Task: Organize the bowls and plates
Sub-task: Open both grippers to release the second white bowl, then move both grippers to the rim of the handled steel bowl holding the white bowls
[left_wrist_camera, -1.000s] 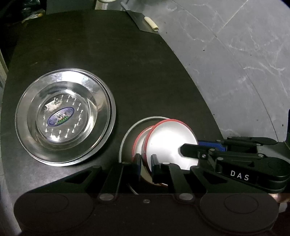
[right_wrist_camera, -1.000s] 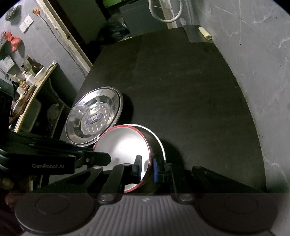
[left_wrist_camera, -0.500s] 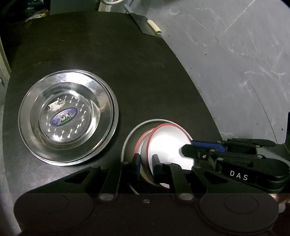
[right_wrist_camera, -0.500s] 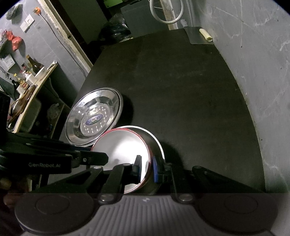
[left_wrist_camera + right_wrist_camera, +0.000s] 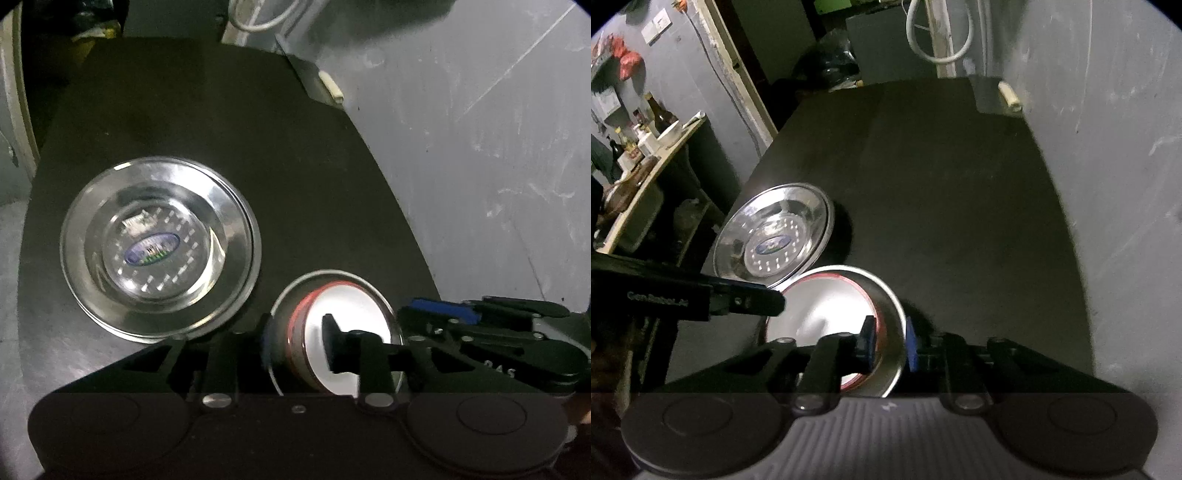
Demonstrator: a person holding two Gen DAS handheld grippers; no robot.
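Red-rimmed bowl (image 5: pixel 347 328) sits nested in the steel bowl (image 5: pixel 890 295); steel plates (image 5: pixel 159 251) already stacked. Left tongs (image 5: pixel 295 339) and right tongs (image 5: pixel 890 343) are opening, straddling the rims.

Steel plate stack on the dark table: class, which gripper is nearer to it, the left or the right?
Left. The left gripper straddles the bowls' rim on the side facing the steel plate stack, jaws opening. The right gripper straddles the rim on the far side, jaws opening.
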